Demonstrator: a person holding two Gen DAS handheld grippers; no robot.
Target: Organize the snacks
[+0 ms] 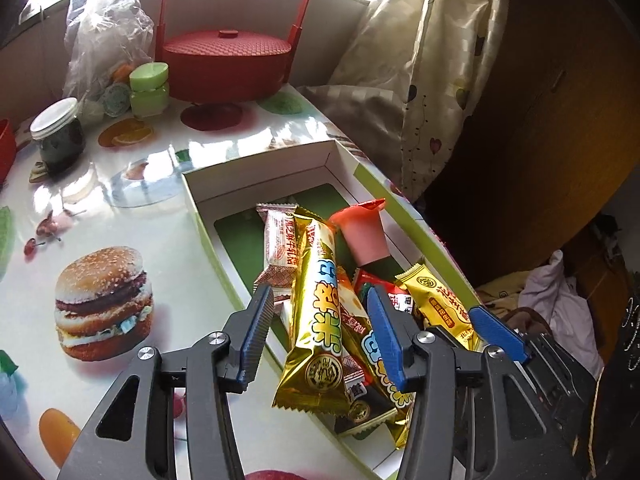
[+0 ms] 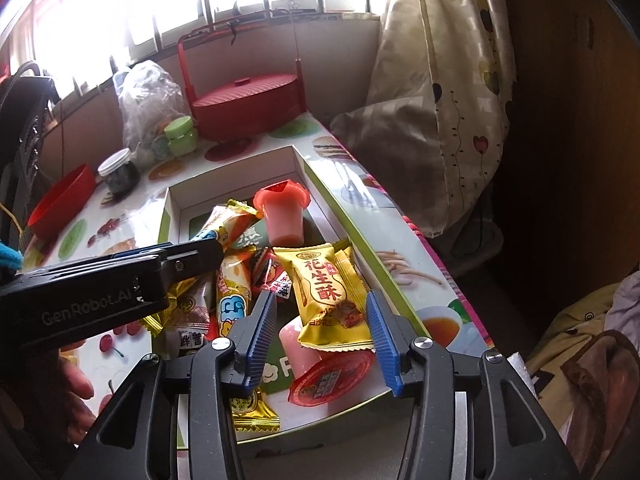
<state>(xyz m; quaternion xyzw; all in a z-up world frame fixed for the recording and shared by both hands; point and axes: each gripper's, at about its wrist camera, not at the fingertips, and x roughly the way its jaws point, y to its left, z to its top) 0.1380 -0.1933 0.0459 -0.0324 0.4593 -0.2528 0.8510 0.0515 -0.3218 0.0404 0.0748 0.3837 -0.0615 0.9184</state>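
My left gripper (image 1: 320, 320) stood with its jaws apart over the box (image 1: 256, 168), and a long gold bar (image 1: 316, 312) lay between the ribbed blue pads (image 1: 260, 328) without being pressed. My right gripper (image 2: 322, 334) was apart too, and a yellow pack (image 2: 324, 296) lay loose between its pads, on top of a pink cup (image 2: 300, 348) that was on its side. The box was of white card with a green floor and low walls, and it stood on a glossy table (image 1: 120, 208) printed with fruit and a burger. All the snacks were inside it: shiny foil wrappers, crimped at the ends, and one more pink cup (image 2: 282, 216), tapered, with a red foil lid, further back. Behind stood a round red basket (image 1: 228, 68) with a woven-look lid and a tall handle, a crumpled clear bag (image 1: 104, 36), a green jar (image 1: 150, 88) and a glass jar (image 1: 60, 132) with a white cap. Only the right view showed the red lid of the lying cup (image 2: 332, 376), a red bowl (image 2: 62, 204), and my left gripper from the side. Only the left view showed the white wafer pack (image 1: 280, 248) clearly.
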